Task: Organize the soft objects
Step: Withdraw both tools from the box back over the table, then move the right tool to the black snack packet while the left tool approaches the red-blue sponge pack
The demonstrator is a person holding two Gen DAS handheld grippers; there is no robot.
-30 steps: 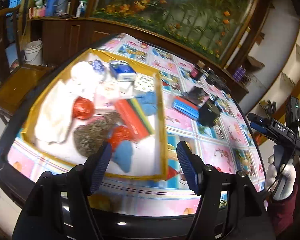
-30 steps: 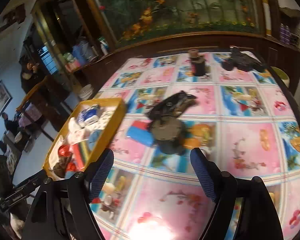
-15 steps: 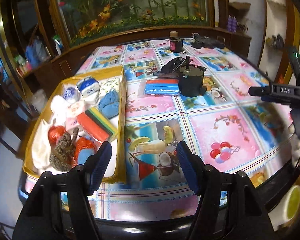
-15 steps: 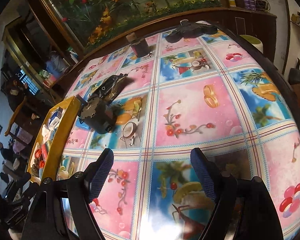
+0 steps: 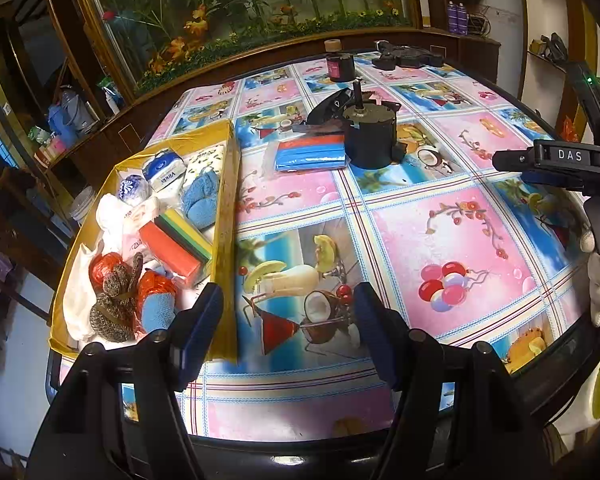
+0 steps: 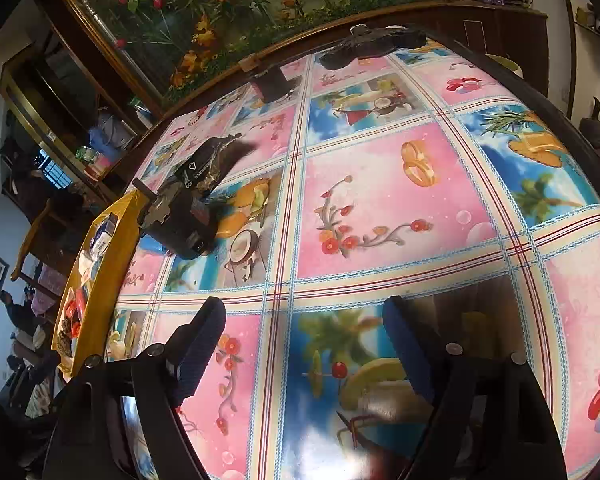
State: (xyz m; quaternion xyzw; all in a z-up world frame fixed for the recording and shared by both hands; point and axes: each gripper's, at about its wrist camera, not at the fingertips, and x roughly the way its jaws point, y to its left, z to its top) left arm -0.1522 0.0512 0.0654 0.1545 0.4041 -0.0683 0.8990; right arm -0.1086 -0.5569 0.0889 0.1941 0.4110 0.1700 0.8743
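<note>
A yellow tray [image 5: 227,216] at the table's left holds several soft things: a blue cloth [image 5: 199,199], a tissue pack [image 5: 162,171], a striped sponge block [image 5: 176,246], red mesh balls [image 5: 153,286], a brown knitted piece [image 5: 116,304] and white cloth. A blue and red packet [image 5: 310,154] lies on the tablecloth right of the tray. My left gripper [image 5: 288,322] is open and empty above the table's near edge, beside the tray's near corner. My right gripper [image 6: 304,344] is open and empty over the tablecloth; the tray [image 6: 112,236] shows at its far left.
A black motor-like cylinder [image 5: 370,136] stands next to the packet, with a dark wrapper [image 5: 332,106] behind it. A small dark jar [image 5: 340,65] and a black tool [image 5: 406,58] sit at the far edge. The right gripper's handle [image 5: 568,160] shows at the right.
Both views have swung right, off the tray and across the tablecloth. Both grippers stay open and empty.
</note>
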